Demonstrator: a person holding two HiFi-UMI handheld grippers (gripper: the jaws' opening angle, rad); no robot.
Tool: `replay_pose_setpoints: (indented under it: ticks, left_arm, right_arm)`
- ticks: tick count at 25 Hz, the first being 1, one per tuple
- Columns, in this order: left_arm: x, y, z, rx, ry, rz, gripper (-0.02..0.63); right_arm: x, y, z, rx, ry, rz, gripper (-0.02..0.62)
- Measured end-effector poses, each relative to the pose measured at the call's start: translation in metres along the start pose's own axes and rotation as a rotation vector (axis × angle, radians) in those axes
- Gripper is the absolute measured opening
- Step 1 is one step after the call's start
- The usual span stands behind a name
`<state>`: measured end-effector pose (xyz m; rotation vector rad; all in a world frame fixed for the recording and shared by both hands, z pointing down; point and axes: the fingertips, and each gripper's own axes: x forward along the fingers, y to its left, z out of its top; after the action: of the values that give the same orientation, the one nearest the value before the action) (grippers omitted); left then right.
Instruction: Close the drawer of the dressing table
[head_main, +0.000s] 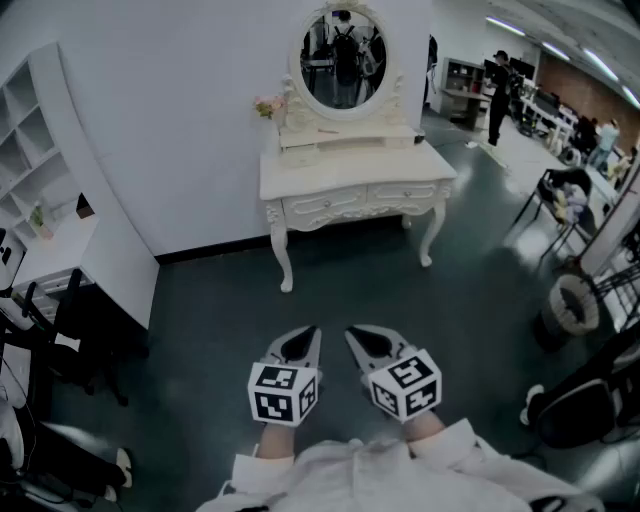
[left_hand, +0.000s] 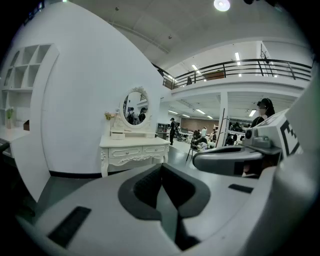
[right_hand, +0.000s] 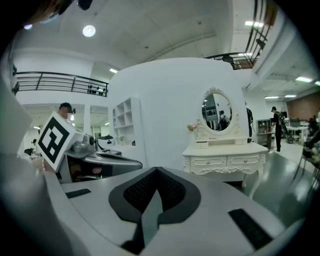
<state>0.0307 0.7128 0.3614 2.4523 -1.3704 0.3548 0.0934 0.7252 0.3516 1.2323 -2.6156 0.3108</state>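
The white dressing table (head_main: 350, 172) with an oval mirror (head_main: 343, 55) stands against the curved white wall, well ahead of me across bare dark floor. Its two front drawers (head_main: 325, 206) look flush with the frame; from this distance I cannot tell for sure. My left gripper (head_main: 311, 332) and right gripper (head_main: 352, 331) hover side by side low in the head view, far from the table, both shut with nothing between the jaws. The left gripper view shows its shut jaws (left_hand: 161, 168) and the table (left_hand: 132, 150) at left. The right gripper view shows its shut jaws (right_hand: 156, 170) and the table (right_hand: 225, 159) at right.
A white shelving unit (head_main: 40, 150) and a black chair (head_main: 70, 330) are at left. Pink flowers (head_main: 268, 105) sit on the tabletop. Chairs (head_main: 560, 195) and a round bin (head_main: 572, 303) stand at right. A person (head_main: 498, 95) stands far back right.
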Motion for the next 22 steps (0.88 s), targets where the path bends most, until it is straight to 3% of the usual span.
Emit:
replay_pose_setpoints:
  ticks: [10, 17, 22]
  left_arm:
    - [0.008, 0.005, -0.02, -0.005, 0.068, 0.039, 0.006]
    - [0.012, -0.007, -0.012, 0.035, 0.018, 0.006, 0.008]
    - [0.018, -0.003, -0.011, 0.044, 0.014, 0.044, 0.008]
  right_arm:
    - [0.011, 0.003, -0.014, -0.042, 0.044, -0.003, 0.006]
    - [0.008, 0.003, -0.004, -0.006, -0.022, 0.033, 0.007]
    - [0.008, -0.013, -0.013, 0.008, 0.0, 0.003, 0.008]
